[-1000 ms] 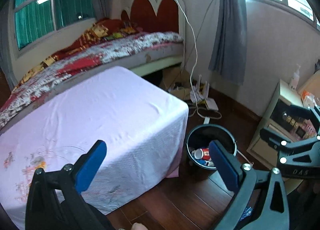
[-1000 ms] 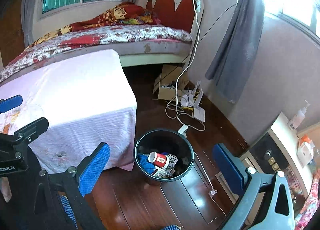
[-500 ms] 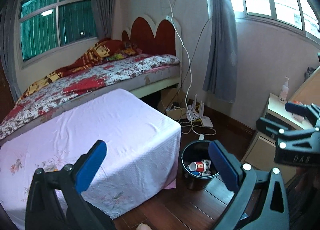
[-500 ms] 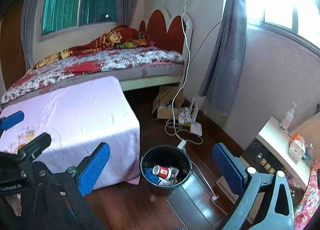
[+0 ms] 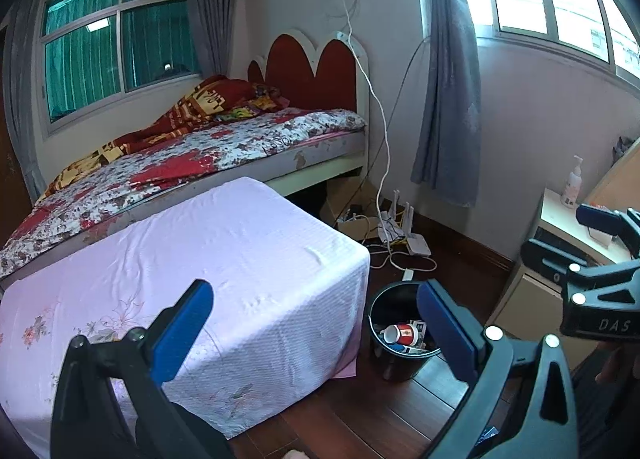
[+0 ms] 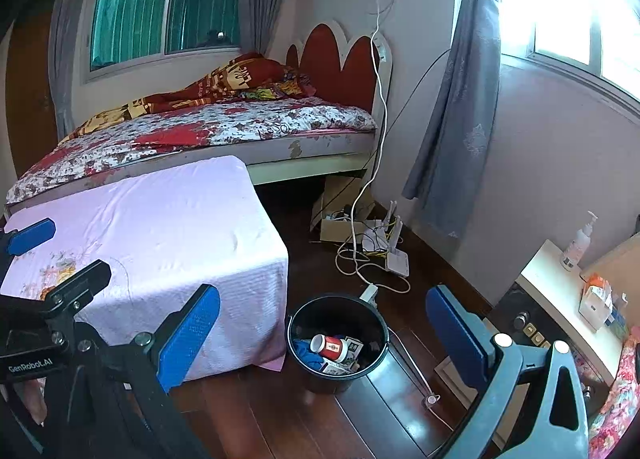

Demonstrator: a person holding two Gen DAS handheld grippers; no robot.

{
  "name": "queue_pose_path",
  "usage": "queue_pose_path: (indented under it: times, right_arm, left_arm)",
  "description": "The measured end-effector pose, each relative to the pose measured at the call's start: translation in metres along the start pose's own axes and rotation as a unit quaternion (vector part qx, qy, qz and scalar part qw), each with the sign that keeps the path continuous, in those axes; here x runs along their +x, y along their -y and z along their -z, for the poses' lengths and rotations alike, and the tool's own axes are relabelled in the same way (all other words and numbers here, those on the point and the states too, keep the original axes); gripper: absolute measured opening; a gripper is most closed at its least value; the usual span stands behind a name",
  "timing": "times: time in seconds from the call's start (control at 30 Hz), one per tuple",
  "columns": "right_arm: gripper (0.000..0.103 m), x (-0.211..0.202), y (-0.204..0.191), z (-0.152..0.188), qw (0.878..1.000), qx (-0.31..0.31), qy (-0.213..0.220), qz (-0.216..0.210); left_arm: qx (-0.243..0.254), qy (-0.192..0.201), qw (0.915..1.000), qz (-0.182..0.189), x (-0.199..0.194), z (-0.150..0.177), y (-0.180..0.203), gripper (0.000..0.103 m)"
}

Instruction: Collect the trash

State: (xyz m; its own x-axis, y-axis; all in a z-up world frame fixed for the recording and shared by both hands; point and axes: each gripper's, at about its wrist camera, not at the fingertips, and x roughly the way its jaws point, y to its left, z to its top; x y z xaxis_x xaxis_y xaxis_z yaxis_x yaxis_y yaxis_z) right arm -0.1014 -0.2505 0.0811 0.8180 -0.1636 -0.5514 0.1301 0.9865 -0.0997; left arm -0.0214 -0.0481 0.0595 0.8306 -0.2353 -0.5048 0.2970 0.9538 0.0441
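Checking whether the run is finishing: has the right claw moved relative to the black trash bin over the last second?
Yes. The right claw has pulled up and back from the black trash bin, which now looks smaller and farther off, with more bedroom showing above it.

bed (image 6: 224, 131): floral cover, red headboard | low table (image 6: 160, 235): pink cloth, beside bed | router (image 6: 396, 259): white, on wood floor among cables | pump bottle (image 6: 576, 239): upright on side cabinet, label unreadable | curtain (image 6: 460, 99): grey, tied
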Motion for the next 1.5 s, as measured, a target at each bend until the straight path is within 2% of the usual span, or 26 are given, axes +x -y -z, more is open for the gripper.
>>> queue_pose_path:
  times: [1.5]
  right_arm:
    - [0.103, -0.0015, 0.0086, 0.0053, 1.000, 0.013, -0.006, 0.003]
  left_arm:
    - [0.008, 0.002, 0.9998, 0.017, -0.0003, -0.0057, 0.0097, 0.102]
